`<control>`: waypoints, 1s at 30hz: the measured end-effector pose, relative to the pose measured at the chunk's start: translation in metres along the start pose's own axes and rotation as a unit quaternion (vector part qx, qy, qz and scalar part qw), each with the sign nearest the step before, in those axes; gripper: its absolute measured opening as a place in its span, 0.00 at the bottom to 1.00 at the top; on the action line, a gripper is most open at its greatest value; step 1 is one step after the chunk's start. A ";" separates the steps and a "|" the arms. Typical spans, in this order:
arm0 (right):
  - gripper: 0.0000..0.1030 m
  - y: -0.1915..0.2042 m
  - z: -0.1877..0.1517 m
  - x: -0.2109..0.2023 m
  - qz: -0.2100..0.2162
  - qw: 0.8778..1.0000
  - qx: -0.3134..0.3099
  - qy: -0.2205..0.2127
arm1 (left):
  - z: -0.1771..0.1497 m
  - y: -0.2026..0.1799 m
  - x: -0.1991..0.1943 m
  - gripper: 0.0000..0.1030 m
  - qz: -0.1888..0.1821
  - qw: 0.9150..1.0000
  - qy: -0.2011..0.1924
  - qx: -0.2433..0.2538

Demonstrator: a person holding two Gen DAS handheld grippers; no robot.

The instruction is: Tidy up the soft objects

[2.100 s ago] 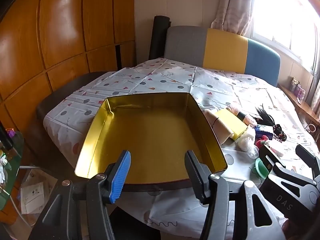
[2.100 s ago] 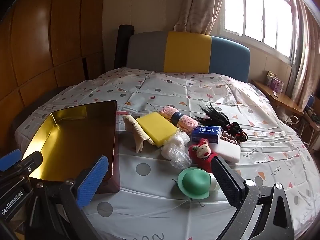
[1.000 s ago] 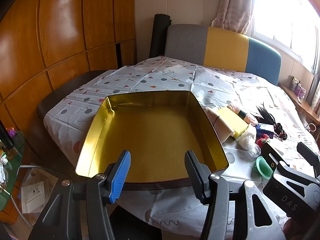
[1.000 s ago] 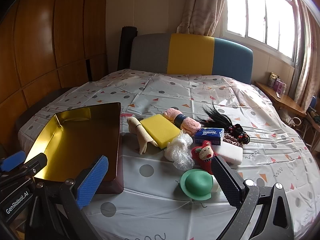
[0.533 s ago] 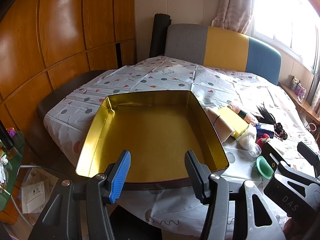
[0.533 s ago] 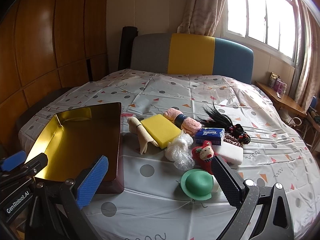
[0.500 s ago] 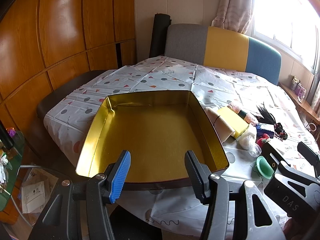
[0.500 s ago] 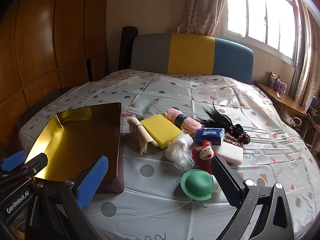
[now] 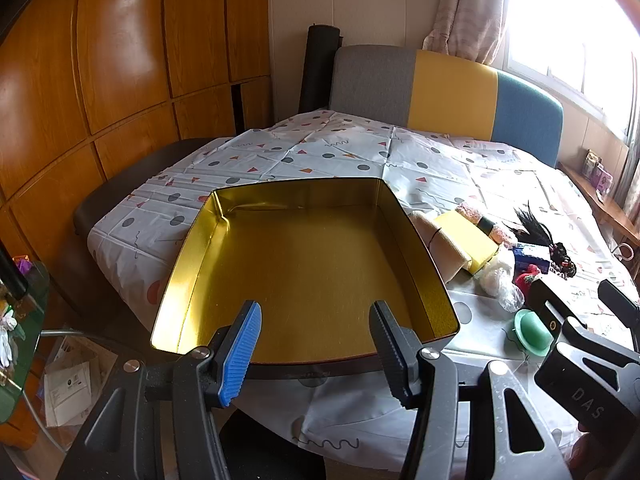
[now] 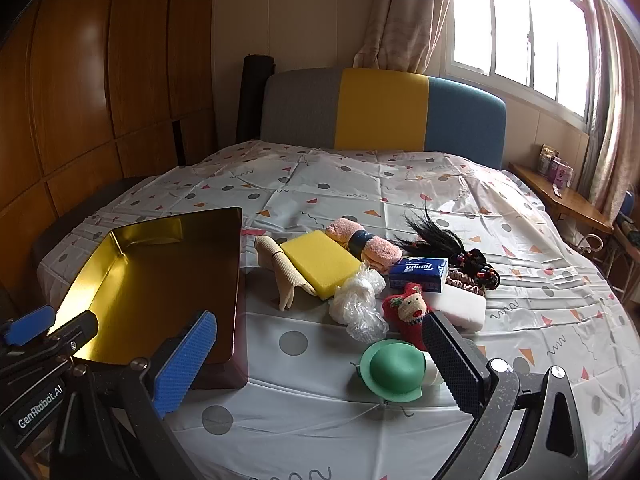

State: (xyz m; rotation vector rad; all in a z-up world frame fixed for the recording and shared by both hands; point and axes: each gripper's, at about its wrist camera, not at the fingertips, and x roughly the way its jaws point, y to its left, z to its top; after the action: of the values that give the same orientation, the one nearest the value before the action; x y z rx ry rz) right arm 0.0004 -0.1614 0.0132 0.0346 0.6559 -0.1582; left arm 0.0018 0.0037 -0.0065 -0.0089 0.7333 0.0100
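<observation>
While both grippers hover with jaws parted and nothing between them, the tin (image 9: 308, 264) ahead of the left gripper (image 9: 316, 340) sits bare; the soft pile (image 10: 360, 276) beyond the right gripper (image 10: 320, 360) waits, so 0 items are sorted.

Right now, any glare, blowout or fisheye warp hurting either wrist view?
Left wrist view: window blown out white at top right; bright glare on the gold tin wall and wood panels; edges bend strongly. Right wrist view: window bright but its bars remain visible; soft items like the yellow sponge sharp; corners vignetted.
</observation>
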 end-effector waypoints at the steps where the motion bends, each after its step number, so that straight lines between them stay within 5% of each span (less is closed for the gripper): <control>1: 1.00 0.000 0.000 0.000 0.000 1.000 0.000 0.000 | 0.000 -0.001 0.001 0.55 0.000 1.000 0.000 0.002; 20: 1.00 -0.005 0.003 0.003 0.001 1.000 0.005 0.000 | 0.002 -0.011 0.002 0.55 -0.003 1.000 0.004 0.025; 30: 1.00 -0.040 0.012 0.009 0.006 1.000 0.020 0.000 | 0.006 -0.024 0.005 0.56 -0.028 0.998 0.005 0.058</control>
State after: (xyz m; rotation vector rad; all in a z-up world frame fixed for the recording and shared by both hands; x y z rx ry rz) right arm 0.0085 -0.2028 0.0174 0.0770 0.6525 -0.1600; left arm 0.0103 -0.0203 -0.0053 0.0811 0.7429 -0.0850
